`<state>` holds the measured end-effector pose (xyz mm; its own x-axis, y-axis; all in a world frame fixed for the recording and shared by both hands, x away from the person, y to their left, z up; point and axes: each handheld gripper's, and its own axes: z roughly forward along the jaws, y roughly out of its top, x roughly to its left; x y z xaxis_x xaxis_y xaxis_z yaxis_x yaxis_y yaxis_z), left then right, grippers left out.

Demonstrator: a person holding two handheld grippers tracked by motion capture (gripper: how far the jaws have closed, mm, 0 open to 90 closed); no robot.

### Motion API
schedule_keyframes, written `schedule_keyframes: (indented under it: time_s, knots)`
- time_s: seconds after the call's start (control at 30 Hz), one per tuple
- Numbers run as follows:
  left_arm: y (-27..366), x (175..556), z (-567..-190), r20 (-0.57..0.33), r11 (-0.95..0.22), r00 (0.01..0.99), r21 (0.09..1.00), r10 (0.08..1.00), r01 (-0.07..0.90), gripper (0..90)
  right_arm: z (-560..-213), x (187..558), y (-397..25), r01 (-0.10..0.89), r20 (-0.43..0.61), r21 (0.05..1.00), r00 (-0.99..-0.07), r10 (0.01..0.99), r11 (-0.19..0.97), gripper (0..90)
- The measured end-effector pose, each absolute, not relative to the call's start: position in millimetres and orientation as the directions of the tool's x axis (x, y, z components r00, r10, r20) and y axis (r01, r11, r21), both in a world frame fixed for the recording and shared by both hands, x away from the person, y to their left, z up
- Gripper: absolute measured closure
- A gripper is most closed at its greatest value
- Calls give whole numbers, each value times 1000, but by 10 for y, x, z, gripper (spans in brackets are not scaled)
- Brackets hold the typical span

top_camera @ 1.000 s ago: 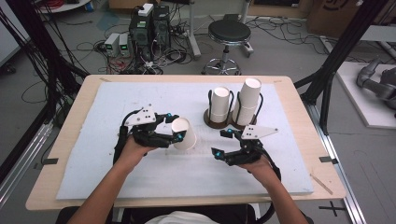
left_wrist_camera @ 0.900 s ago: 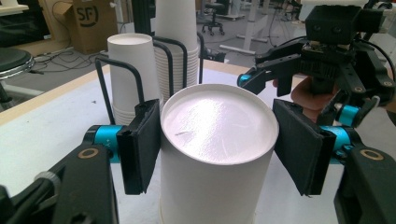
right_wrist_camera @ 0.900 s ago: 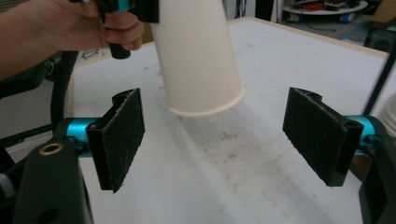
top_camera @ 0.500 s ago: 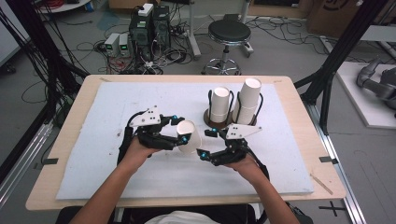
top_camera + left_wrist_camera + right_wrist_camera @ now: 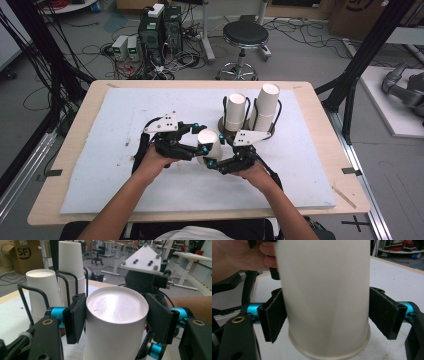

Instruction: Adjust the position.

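A white paper cup (image 5: 210, 146) is being gripped by the left gripper (image 5: 200, 145) near the desk (image 5: 310, 95) centre. It is being bracketed by the right gripper (image 5: 216, 159), jaws apparently not yet touching. Crushing or slipping is being risked if both squeeze unevenly.

Wooden table (image 5: 320, 107), white mat (image 5: 125, 107), cup rack (image 5: 265, 131)

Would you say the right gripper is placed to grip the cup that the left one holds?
Probably yes: the cup already sits between the right gripper's open jaws, nothing between them, while the left gripper clamps its other end.
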<state>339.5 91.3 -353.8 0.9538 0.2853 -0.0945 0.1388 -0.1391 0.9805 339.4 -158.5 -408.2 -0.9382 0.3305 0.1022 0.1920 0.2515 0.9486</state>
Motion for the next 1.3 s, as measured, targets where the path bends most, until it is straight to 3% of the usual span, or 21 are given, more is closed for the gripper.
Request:
schedule_keyframes:
  time_s: [0.2, 0.4, 0.5, 0.53, 0.67, 0.83, 0.87, 0.9, 1.1, 1.3]
  knots:
    - [927, 3396, -3539, -96, -142, 955, 980, 281, 141, 352, -4062, 3397, -1626, 155, 67, 952, -947, 313, 265, 261]
    - [926, 3378, -3607, -73, -177, 949, 975, 307, 133, 345, -4064, 3392, -1657, 115, -1, 926, -951, 308, 359, 322]
    - [921, 3396, -3615, -87, -187, 941, 970, 328, 155, 221, -4027, 3386, -1701, 95, -33, 920, -948, 316, 381, 334]
    - [923, 3401, -3618, -89, -187, 943, 970, 321, 155, 218, -4012, 3381, -1716, 93, -35, 919, -948, 315, 383, 335]
    - [890, 3411, -3645, -101, -202, 949, 965, 298, 166, 216, -3960, 3370, -1746, 51, -100, 891, -947, 305, 451, 348]
    - [812, 3419, -3701, -99, -246, 961, 955, 258, 164, 216, -3971, 3360, -1734, 36, -103, 874, -961, 257, 484, 352]
    - [804, 3421, -3710, -102, -249, 965, 955, 241, 163, 235, -3974, 3353, -1724, 37, -98, 874, -963, 250, 484, 353]
    - [806, 3424, -3713, -104, -253, 970, 954, 219, 160, 312, -3976, 3354, -1719, 35, -100, 872, -964, 247, 487, 352]
    - [864, 3444, -3682, -114, -203, 963, 965, 245, 166, 343, -3956, 3358, -1755, 107, -15, 912, -956, 292, 396, 190]
    - [936, 3453, -3638, -174, -74, 963, 979, 208, 192, 352, -3984, 3365, -1825, 157, 59, 945, -945, 322, 288, 184]
